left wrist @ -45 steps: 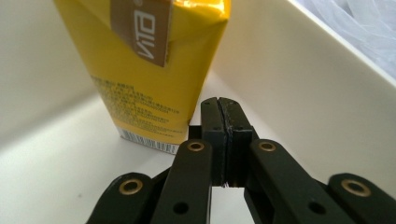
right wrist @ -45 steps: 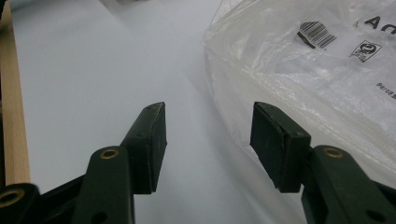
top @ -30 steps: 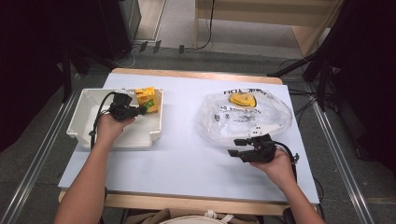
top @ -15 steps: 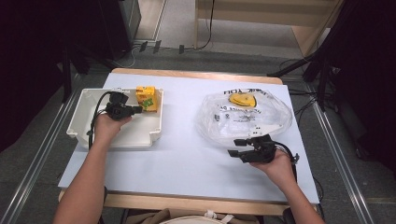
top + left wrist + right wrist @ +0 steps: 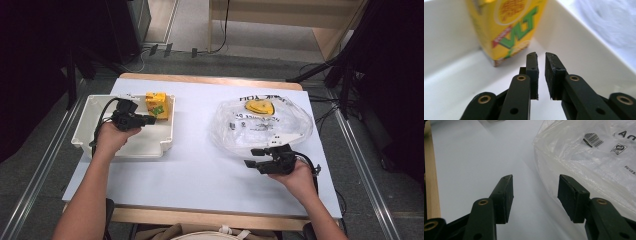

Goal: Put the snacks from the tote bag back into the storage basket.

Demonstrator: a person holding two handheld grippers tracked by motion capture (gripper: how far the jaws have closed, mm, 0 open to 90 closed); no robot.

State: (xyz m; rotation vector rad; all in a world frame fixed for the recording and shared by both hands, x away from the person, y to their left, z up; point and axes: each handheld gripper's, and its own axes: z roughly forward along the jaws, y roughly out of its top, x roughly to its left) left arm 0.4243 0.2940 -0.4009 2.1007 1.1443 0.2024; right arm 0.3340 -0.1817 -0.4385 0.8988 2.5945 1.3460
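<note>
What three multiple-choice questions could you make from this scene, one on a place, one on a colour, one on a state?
1. Where does the juice carton stand?
A. In the white tray
B. Inside the plastic bag
C. On the bare table

2. What is the carton's main colour?
A. Blue
B. Yellow
C. Red

3. How do the right gripper jaws stand?
A. Clamped on the bag
B. Clamped on the carton
C. Open, with nothing between them

Answers:
1. A, the high view shows it upright in the tray's far right corner.
2. B, yellow with green lettering in the left gripper view.
3. C, the right gripper view shows a wide gap over the table, with the bag beside the jaws.
</note>
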